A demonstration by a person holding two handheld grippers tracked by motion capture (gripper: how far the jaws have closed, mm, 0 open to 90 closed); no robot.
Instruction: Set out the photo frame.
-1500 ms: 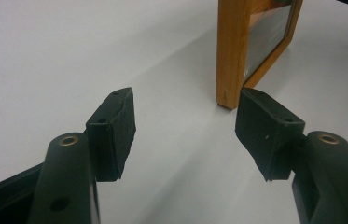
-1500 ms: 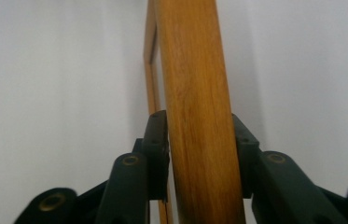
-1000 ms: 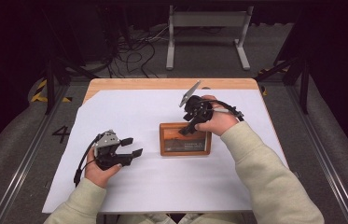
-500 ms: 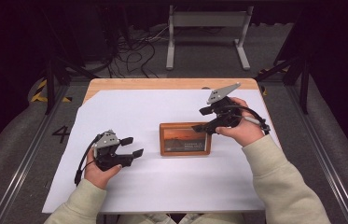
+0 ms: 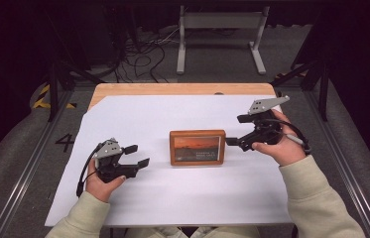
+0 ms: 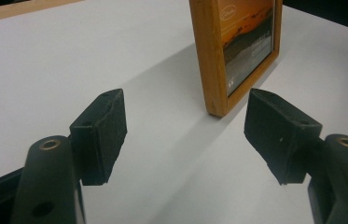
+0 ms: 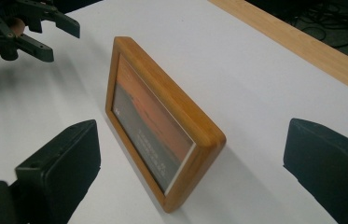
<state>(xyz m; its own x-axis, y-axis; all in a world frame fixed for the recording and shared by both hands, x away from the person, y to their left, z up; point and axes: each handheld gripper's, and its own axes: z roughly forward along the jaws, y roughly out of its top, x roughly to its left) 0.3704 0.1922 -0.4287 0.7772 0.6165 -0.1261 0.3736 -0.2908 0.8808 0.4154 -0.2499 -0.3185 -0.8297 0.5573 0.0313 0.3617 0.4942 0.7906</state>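
A wooden picture frame [image 5: 197,147] with an orange sunset photo stands upright on the white tabletop [image 5: 172,198], near its middle, untouched.

White-covered wooden table [image 5: 182,89], grey floor [image 5: 19,148], tangled cables [image 5: 145,54], white stand [image 5: 220,22], dark surroundings.

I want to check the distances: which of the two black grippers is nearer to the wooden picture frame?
The right gripper: one jaw nearly reaches the wooden picture frame, while the left gripper stands clearly apart.

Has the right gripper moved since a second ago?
Yes. The right gripper has gone from above the wooden picture frame to its right side, jaws just opening, nothing between them.
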